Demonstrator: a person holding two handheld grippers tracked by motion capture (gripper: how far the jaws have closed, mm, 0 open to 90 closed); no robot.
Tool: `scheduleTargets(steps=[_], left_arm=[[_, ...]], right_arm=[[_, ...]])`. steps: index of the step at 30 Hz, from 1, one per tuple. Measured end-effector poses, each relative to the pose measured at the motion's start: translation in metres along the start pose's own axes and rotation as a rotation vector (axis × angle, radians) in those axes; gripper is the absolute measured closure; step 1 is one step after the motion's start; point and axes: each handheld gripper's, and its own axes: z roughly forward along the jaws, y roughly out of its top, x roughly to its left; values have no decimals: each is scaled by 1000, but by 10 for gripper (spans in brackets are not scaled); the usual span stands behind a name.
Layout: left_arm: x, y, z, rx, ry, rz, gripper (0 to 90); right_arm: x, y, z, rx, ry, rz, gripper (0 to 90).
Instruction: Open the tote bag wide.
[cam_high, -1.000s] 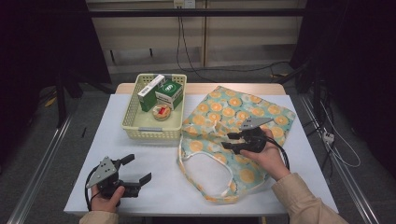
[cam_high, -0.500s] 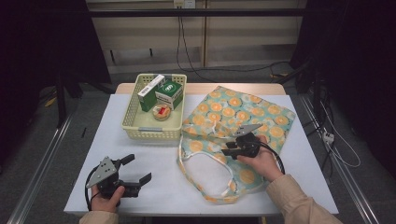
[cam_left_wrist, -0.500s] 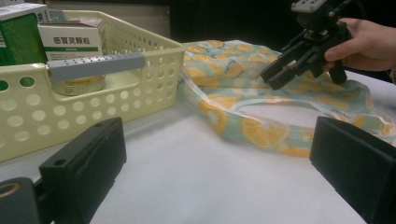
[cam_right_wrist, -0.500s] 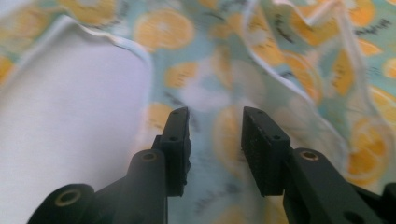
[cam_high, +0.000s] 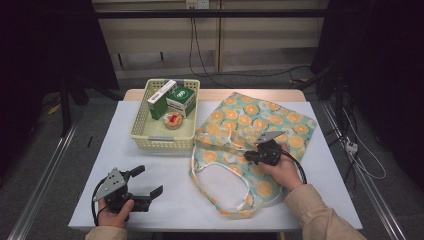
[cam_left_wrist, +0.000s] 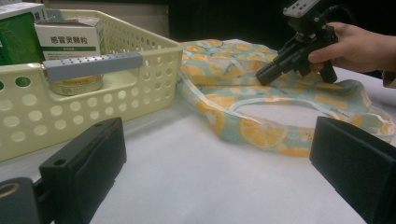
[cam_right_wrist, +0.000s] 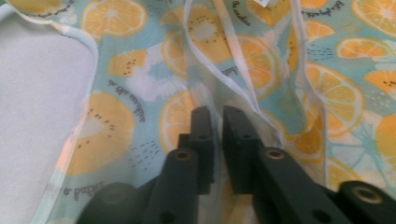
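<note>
A fruit-print cloth bag lies flat on the white table, its handle loops trailing toward the front. My right gripper rests low on the bag's middle, pointing left. In the right gripper view its jaws have just been closing and now pinch a thin fold of the bag by a white-edged strap. The left gripper view shows that gripper tipped down onto the bag. My left gripper lies at the front left, open, with nothing between its jaws.
A pale yellow basket stands left of the bag and holds two green and white boxes and a small round tin. Bare white tabletop lies between the left gripper and the bag. Cables hang beyond the table's far edge.
The right gripper sank onto the bag and slid slightly left, and its jaws came together on the fabric. The left gripper stayed where it was.
</note>
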Motion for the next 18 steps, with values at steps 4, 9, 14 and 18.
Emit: scheduleTargets(steps=[4,9,14,18], left_arm=[[1,-1,0,2,1,3,36],[1,0,-1,2,0,3,36],[1,-1,-1,1,0,1,36],[1,-1,0,2,1,0,36]], right_arm=[[-2,-1,1,-7,9,7,900],[-2,0,0,-3,12,12,900],[3,1,-5,-10,37,7,900],[15,3,-12,-1,84,-2,900]])
